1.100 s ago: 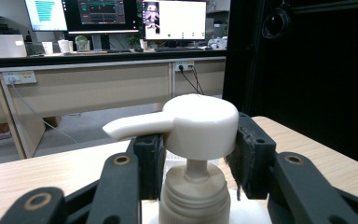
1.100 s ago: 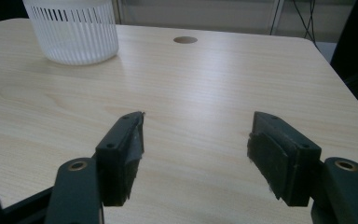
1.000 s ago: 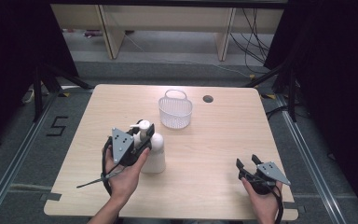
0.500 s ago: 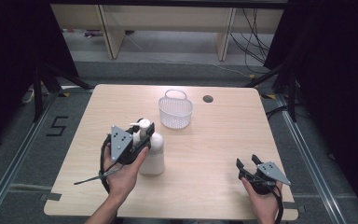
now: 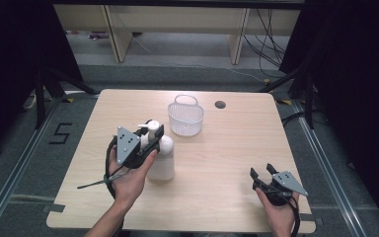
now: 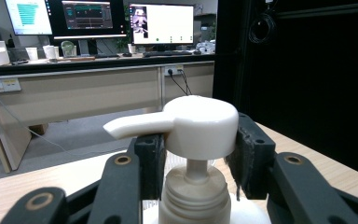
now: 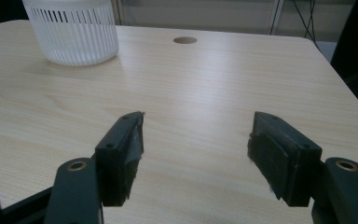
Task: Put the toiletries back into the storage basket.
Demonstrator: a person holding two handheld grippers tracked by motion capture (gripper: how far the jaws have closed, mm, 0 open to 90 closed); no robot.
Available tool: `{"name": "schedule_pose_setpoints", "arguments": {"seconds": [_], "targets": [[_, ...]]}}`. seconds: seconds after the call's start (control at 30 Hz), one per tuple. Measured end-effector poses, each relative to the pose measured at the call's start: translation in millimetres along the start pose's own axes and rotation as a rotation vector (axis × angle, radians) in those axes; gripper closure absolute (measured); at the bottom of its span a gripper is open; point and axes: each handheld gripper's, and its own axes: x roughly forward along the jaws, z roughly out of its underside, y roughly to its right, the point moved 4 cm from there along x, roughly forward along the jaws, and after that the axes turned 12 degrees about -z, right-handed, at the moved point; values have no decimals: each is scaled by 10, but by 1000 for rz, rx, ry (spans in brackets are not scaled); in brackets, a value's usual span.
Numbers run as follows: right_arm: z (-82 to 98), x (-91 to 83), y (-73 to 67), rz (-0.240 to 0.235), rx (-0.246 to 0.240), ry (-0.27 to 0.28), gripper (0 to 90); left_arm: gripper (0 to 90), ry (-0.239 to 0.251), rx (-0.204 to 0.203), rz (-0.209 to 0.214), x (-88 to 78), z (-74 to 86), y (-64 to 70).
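The left tool point(image 5: 150, 140) still clamps the pump head of the white plastic pump bottle point(image 5: 162, 159), standing on the pale wooden bench point(image 5: 227, 148) (hardly shifted since a second ago). The right tool point(image 5: 262, 174) rests gaping wide, unmoved, well apart.

left hand-held gripper point(image 5: 154, 134) | eased slightly toward table's near edge | pump bottle point(image 5: 162, 157) moved along

left gripper point(image 5: 150, 139): raised near counter's left-middle, jaws clamped either side | right gripper point(image 5: 264, 177): near front-right corner, jaws spread
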Motion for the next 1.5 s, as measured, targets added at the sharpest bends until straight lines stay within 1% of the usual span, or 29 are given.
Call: {"name": "schedule_pose_setpoints", "arguments": {"seconds": [0.3, 0.33, 0.4, 0.5, 0.53, 0.7, 0.77, 0.83, 0.87, 0.9, 1.23, 1.33, 1.5], "targets": [[0, 1, -1, 0, -1, -3, 356, 591, 7, 4, 12, 67, -54, -2], [-3, 1, 9, 6, -17, 2, 356, 591, 8, 4, 14, 80, -67, 1], [-4, 1, 11, 8, -20, 3, 356, 591, 9, 2, 18, 96, -82, 5], [-6, -2, 7, 8, -13, 2, 356, 591, 12, 0, 19, 112, -98, 9], [-4, 1, 11, 8, -21, 3, 356, 591, 14, 2, 24, 130, -110, 17], [-4, 1, 11, 9, -22, 3, 356, 591, 17, 0, 30, 168, -131, 42], [-1, -1, -9, 0, 7, -3, 356, 591, 19, 0, 33, 186, -144, 46], [-1, -1, -9, -1, 7, -3, 356, 591, 23, 1, 35, 200, -158, 52], [-1, -1, -1, 4, -3, 0, 356, 591, 26, -1, 35, 206, -166, 58], [0, 0, -11, -2, 10, -3, 356, 591, 28, 0, 38, 213, -174, 61], [0, -1, -13, -1, 10, -3, 356, 591, 38, -1, 50, 280, -228, 83], [1, -1, -13, -2, 9, -4, 356, 591, 38, -7, 46, 295, -239, 80], [1, -1, -14, -2, 10, -4, 356, 591, 44, -2, 45, 330, -273, 78]]}}
